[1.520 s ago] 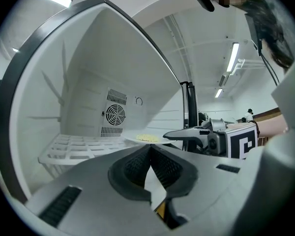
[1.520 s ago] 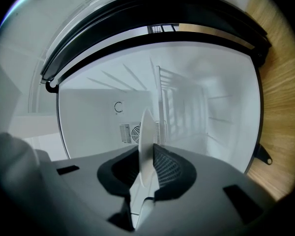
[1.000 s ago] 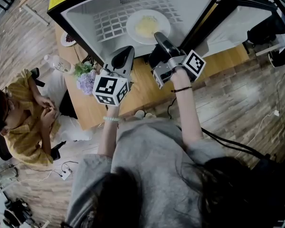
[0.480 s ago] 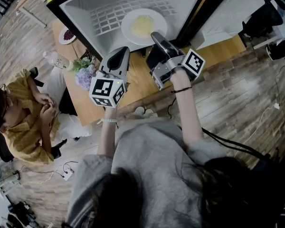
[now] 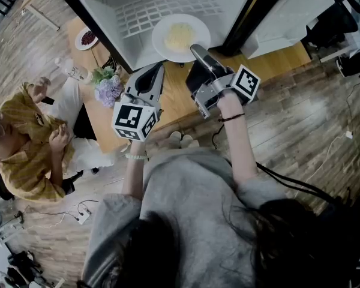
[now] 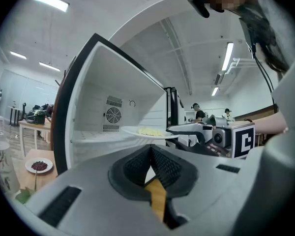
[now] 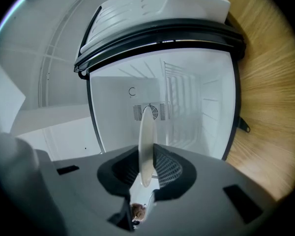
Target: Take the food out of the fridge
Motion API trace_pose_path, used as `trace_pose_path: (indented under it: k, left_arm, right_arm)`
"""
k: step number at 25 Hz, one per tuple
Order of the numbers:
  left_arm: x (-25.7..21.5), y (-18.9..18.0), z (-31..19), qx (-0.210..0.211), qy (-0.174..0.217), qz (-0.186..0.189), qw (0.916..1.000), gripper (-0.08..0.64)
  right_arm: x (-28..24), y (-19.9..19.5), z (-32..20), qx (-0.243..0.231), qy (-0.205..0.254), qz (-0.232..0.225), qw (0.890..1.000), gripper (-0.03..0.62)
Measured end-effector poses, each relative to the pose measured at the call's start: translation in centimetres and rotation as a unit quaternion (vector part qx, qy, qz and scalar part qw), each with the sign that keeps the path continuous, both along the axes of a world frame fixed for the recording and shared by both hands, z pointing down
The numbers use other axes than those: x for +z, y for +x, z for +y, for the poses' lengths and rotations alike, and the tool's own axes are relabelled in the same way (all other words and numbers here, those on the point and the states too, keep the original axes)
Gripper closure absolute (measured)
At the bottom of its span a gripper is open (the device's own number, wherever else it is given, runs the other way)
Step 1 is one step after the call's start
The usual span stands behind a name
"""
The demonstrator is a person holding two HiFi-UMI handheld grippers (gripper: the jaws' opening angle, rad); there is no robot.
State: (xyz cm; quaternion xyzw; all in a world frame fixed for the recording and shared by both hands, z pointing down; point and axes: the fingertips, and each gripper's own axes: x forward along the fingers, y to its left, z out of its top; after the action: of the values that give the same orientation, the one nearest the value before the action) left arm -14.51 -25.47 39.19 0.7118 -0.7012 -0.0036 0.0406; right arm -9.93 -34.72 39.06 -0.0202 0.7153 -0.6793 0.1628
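I judge the step in hand to be drawing the round white plate of pale yellow food (image 5: 181,38) out of the open white fridge (image 5: 126,5), at whose mouth it now sits. I should carry it level and clear of the door frame, since the grip is on one rim only. The right gripper (image 5: 197,50) has its jaws narrowly parted, clamped on the plate's near rim. The left gripper (image 5: 156,71) has its jaws together, holding nothing, above the light wooden table (image 5: 174,104).
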Motion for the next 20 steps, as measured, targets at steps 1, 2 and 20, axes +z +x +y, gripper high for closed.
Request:
trace_pose_path:
  k: [1,2,20]
  left_arm:
    - [0.1,0.1,0.4,-0.003,0.000,-0.001,1.0000,0.552]
    - [0.3,0.2,0.7,-0.005,-0.001,0.000,1.0000,0.552]
    - [1.6,1.4,5.1,-0.038,-0.011,0.009,0.9992,0.552]
  right_arm:
    - [0.1,0.1,0.3,-0.004,0.001,0.001,1.000,0.534]
    - [0.2,0.3,0.6,-0.007,0.001,0.002,1.000,0.534]
    - [3.0,2.0,4.0,-0.042,-0.008,0.018,0.999,0.534]
